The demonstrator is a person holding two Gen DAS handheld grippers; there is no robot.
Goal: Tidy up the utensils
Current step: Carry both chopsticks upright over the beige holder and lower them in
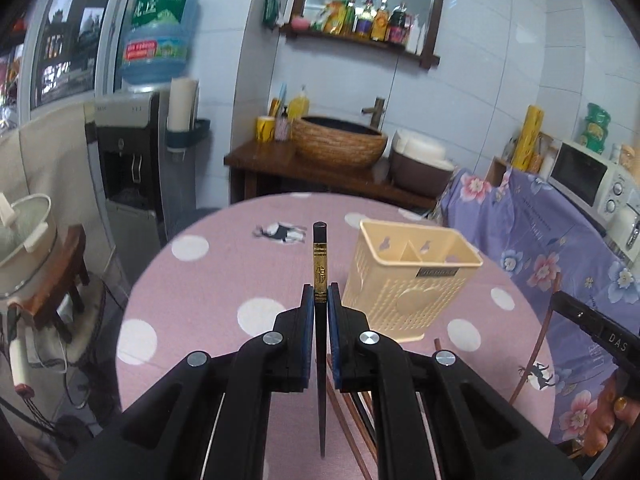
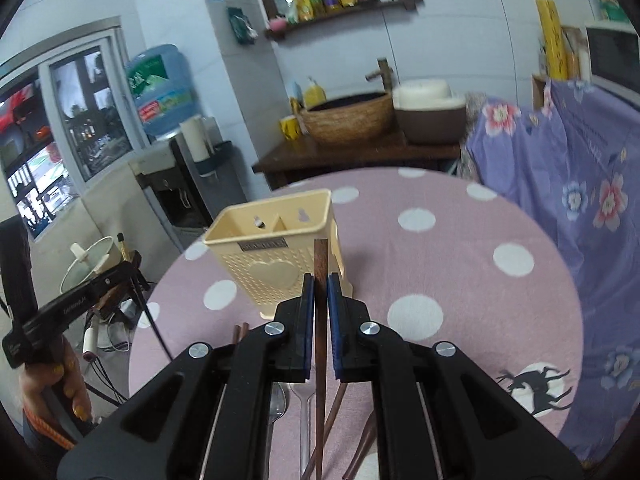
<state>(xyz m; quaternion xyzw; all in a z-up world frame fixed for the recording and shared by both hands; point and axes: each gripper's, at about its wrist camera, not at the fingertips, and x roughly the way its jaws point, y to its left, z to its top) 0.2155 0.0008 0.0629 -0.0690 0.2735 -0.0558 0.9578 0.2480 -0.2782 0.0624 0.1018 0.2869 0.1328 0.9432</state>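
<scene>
My left gripper is shut on a black chopstick with a gold band, held above the round pink table. A cream plastic utensil holder with a heart on its front stands just to its right. My right gripper is shut on a brown wooden chopstick, right beside the same holder, which stands to its left. Under the right gripper lie a metal spoon, a fork and several brown chopsticks. More brown chopsticks lie beneath the left gripper.
The table carries a pink cloth with white dots. A flowered purple cloth covers furniture at the right, with a microwave on it. Behind stand a basin counter and a water dispenser. A person's hand holds the other gripper.
</scene>
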